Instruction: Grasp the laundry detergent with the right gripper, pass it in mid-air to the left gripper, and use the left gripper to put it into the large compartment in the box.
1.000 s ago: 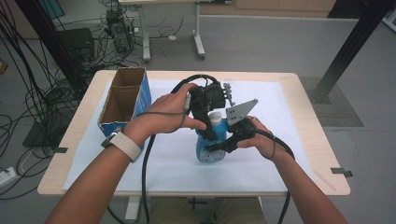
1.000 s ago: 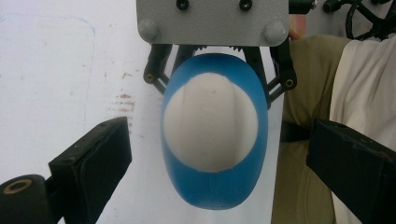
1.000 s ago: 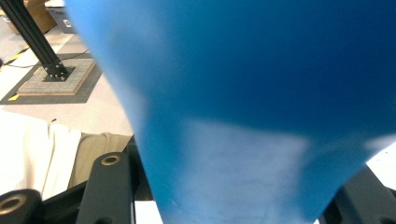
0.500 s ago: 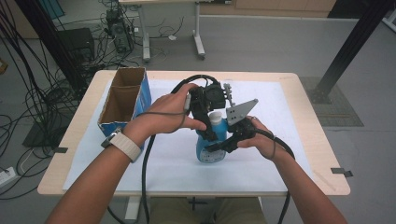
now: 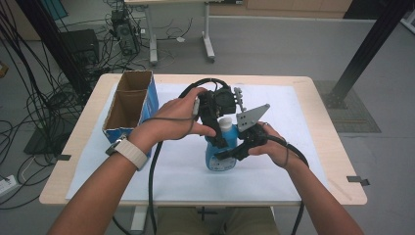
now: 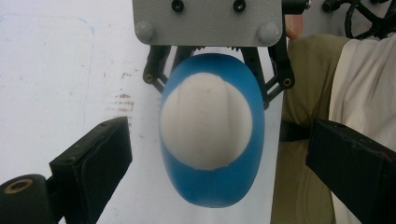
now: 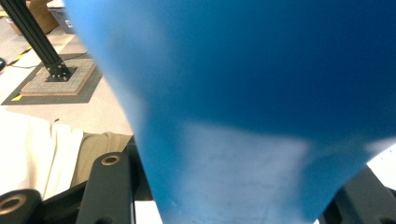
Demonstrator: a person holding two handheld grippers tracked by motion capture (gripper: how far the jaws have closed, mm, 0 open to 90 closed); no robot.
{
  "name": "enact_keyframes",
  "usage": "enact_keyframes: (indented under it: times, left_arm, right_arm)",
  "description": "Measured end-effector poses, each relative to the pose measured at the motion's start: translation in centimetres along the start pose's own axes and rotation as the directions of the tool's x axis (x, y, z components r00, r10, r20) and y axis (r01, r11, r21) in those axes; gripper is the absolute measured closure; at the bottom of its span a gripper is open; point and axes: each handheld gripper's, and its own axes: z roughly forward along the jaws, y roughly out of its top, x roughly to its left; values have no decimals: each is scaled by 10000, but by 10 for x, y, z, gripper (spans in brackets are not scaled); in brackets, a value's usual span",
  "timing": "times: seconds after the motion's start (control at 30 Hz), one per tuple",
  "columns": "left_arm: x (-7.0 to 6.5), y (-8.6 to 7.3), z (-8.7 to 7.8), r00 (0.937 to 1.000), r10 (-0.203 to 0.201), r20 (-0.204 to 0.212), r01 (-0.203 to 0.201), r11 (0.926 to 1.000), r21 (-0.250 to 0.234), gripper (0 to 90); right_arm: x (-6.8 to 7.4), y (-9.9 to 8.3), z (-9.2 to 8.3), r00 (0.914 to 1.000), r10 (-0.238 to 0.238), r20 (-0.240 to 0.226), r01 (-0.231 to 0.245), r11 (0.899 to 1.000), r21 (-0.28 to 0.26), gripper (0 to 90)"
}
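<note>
The blue bottle (image 5: 221,155) stood on the white sheet (image 5: 313,122), pinched at its body by the right gripper (image 5: 230,152). The left gripper (image 5: 218,120) was held spread directly above the white cap (image 6: 205,121), apparently untouched. A tilt could be caused if that cap were twisted against a one-sided hold.

Even soft light; close-ups blurred
</note>
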Motion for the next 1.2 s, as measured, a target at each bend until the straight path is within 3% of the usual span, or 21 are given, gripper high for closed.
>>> enact_keyframes:
  times: [1.2]
  left_arm:
    - [0,0,2,10000,-18,-27,18,10000,-8,74]
  right_arm:
    - [0,-1,-1,9999,104,-42,-104,9999,1,432]
